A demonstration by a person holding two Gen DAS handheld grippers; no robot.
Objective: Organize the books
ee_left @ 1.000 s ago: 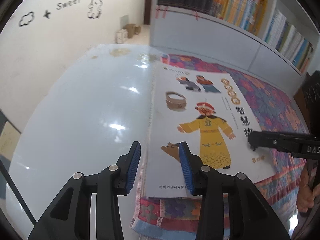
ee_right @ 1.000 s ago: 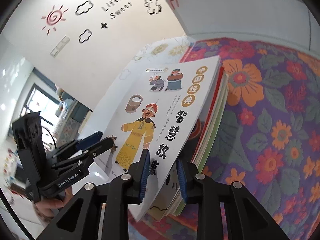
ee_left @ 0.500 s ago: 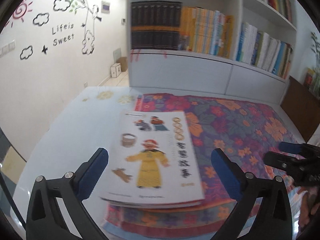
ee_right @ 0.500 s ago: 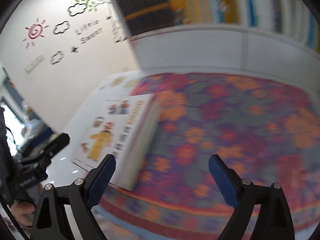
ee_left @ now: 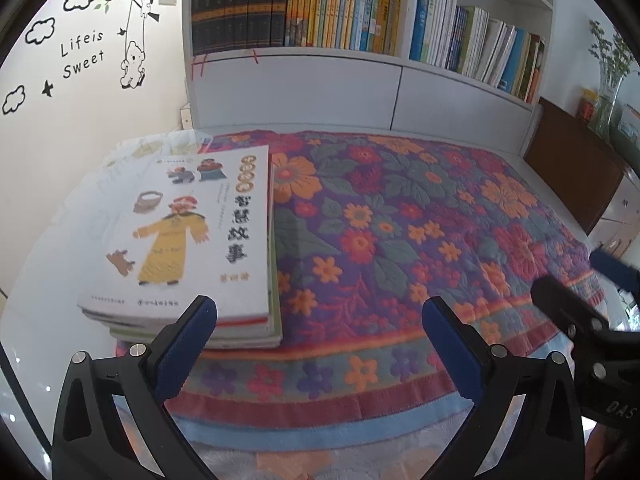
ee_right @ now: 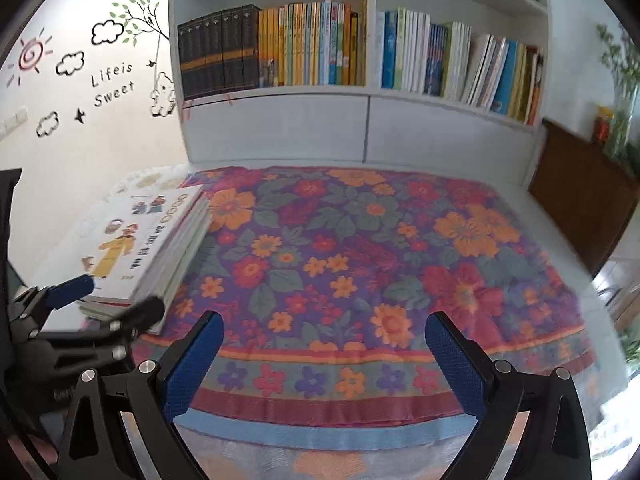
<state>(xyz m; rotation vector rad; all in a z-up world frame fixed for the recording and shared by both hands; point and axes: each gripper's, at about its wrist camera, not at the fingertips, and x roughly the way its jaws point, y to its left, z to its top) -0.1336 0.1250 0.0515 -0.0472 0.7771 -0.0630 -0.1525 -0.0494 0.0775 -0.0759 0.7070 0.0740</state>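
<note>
Left gripper (ee_left: 320,320) in black plastic with triangular cut-outs in its arms, blue textured pads (ee_left: 188,344), round silver screw heads near the pads, right gripper (ee_right: 324,336) of the same build, white lettering on its black body

The wall (ee_left: 92,128) carried black lettering (ee_left: 82,54) reading "Lifeis Sweet". The top book (ee_left: 188,236) showed "智慧故事" on its cover. The right gripper (ee_left: 584,284) bore "DAS".
</note>
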